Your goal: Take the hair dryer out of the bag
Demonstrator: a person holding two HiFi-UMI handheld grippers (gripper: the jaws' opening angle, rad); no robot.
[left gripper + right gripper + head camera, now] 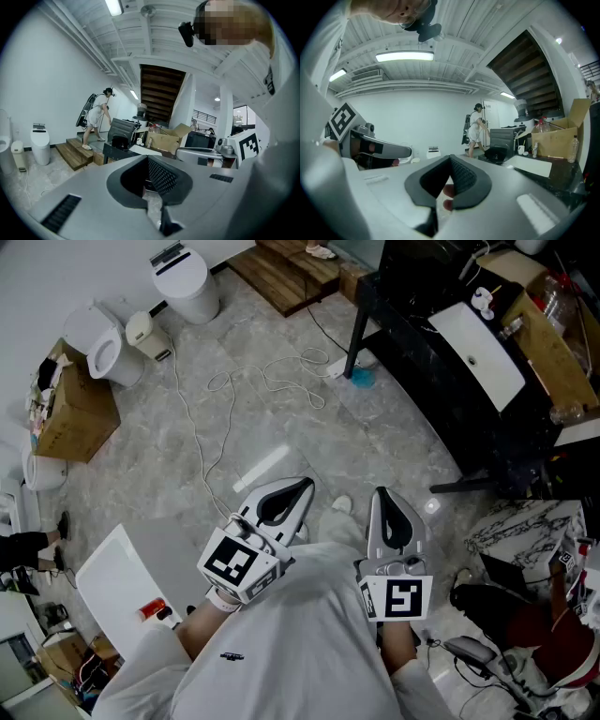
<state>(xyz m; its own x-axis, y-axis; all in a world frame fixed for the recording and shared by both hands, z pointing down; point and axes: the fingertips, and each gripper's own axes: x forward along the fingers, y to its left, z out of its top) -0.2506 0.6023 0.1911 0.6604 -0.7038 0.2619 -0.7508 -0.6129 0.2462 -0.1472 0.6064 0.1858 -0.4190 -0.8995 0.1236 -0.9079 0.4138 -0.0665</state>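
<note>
both grippers are held out level in front of the person's white shirt (281, 652), side by side and a little apart, over the grey floor (281, 427). the left gripper (286, 498) has its jaws pressed together with nothing between them. the right gripper (389, 512) is closed and empty the same way.

a dark table (422, 362) stands ahead and to the right, well apart from both tools. a black bag (495, 153) sits near its edge, beside a grey case (504, 137), with a flat white panel (478, 352) further along the top. the hair dryer can't be made out in any view.

a white cable (272, 381) loops across the floor between the grippers and the table. a toilet (103, 343) and a cardboard box (80, 413) stand at the far left. another person (96, 115) stands on wooden steps (75, 154) behind the table.
</note>
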